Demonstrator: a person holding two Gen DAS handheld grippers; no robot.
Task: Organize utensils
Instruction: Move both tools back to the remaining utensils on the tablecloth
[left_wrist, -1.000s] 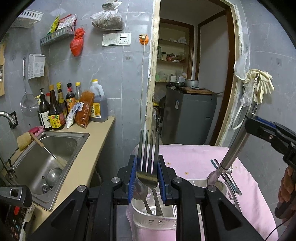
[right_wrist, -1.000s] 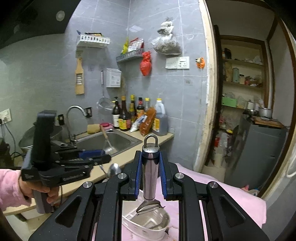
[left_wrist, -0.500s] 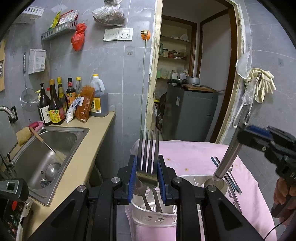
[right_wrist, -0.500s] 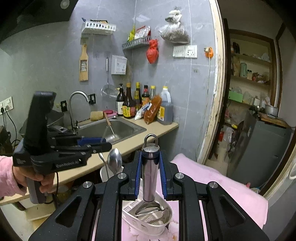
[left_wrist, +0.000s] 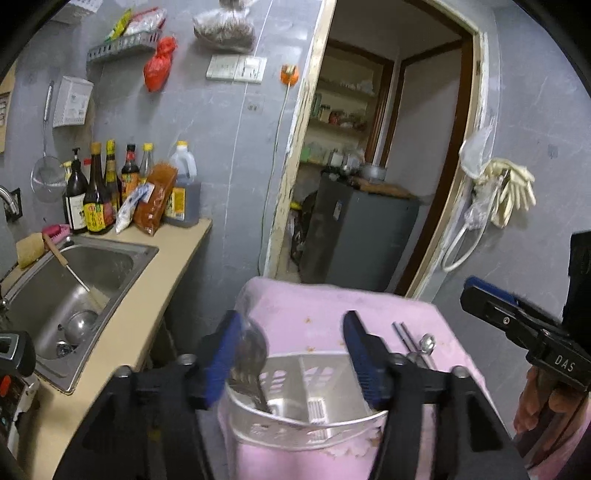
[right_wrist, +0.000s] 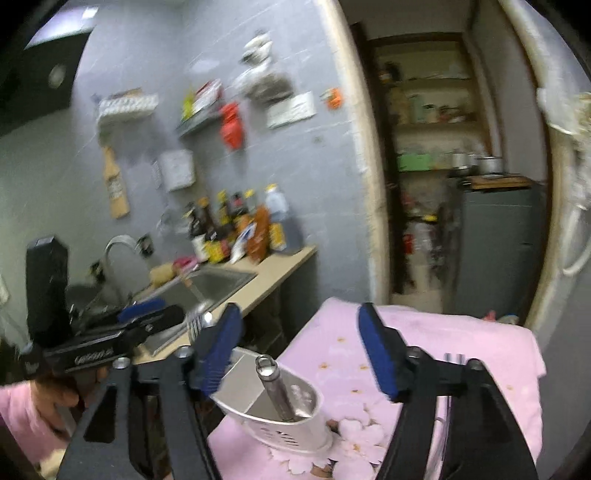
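Both your hand-held grippers (left_wrist: 291, 354) (right_wrist: 301, 350) have just spread open over the holder (left_wrist: 303, 424); chopsticks (left_wrist: 404, 334) remain on the cloth.

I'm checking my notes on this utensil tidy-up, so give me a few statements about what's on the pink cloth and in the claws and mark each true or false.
1. The white plastic slotted caddy stands on the pink cloth. True.
2. The left claw is clamped on a fork. False: its jaws have just been opening and nothing is pressed between the pads.
3. A steel tool with a cylindrical handle stands tilted in the caddy. True.
4. The right claw grips that handle. False: its jaws have just been opening and stand clear of it.
5. The caddy sits in the steel sink. False: it is on the cloth.
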